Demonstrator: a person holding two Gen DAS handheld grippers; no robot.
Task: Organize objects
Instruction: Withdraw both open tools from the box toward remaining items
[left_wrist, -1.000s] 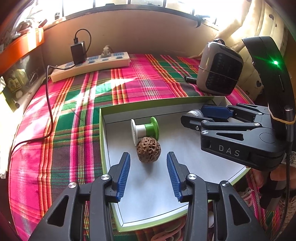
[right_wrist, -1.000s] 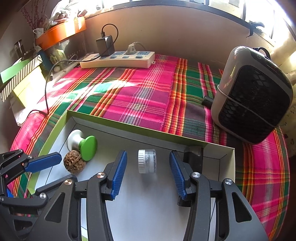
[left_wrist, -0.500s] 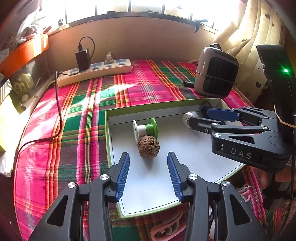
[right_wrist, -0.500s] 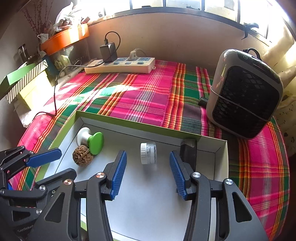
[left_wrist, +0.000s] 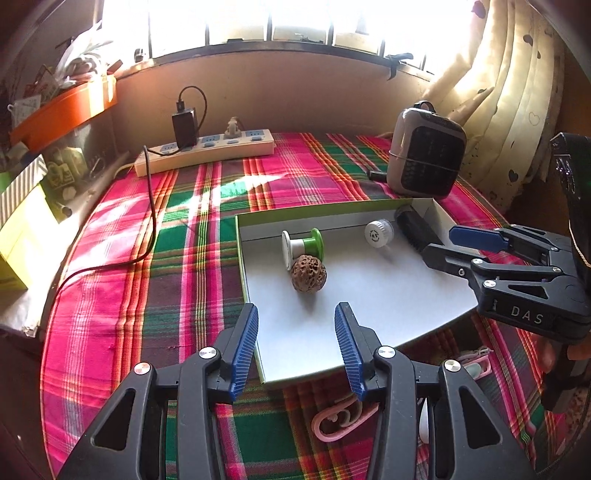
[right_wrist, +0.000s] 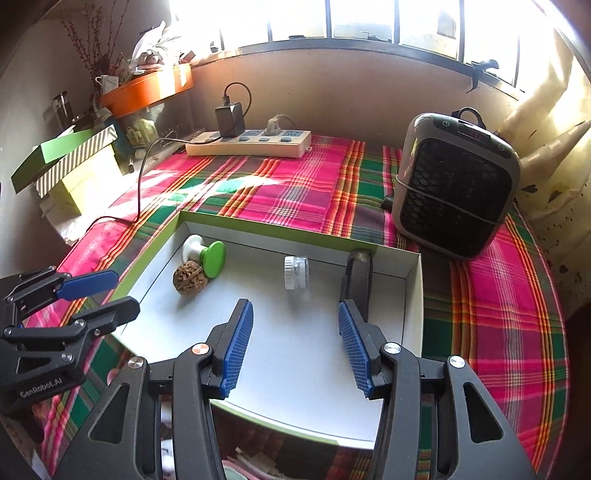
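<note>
In the shallow green-rimmed cardboard tray (left_wrist: 246, 280) with a white floor, a brown wrinkled walnut (left_wrist: 308, 274) lies near the left wall, touching a white-and-green plastic spool (left_wrist: 302, 245) that rests on its side just behind it. The walnut sits ahead of the left gripper (left_wrist: 295, 345) and roughly in line with the gap between its blue ribbed pads, but clear of them: the jaws stand wide apart with nothing between, their tips over the tray's near left edge. Further right along the back wall lie a small white screw-cap jar (left_wrist: 379, 233) on its side and, in the far right corner, a black cylindrical object (left_wrist: 415, 228) running along the right wall. In the right wrist view the jar (right_wrist: 296, 272) lies ahead of the right gripper (right_wrist: 295, 345), in line with the gap yet beyond the fingertips, and the black cylinder (right_wrist: 357, 278) reaches down to just behind the right-hand pad; these jaws too are spread open and hold nothing. The tray rests on a pink, green and red plaid cloth (left_wrist: 147, 295). Behind it, beside the tray's far right corner, stands a grey-and-black portable heater (left_wrist: 424, 164), and at the back of the cloth lies a cream power strip (left_wrist: 207, 151) with a black charger (left_wrist: 184, 129) plugged in. Some pink plastic hangers (left_wrist: 340, 419) lie on the cloth under the left gripper.
</note>
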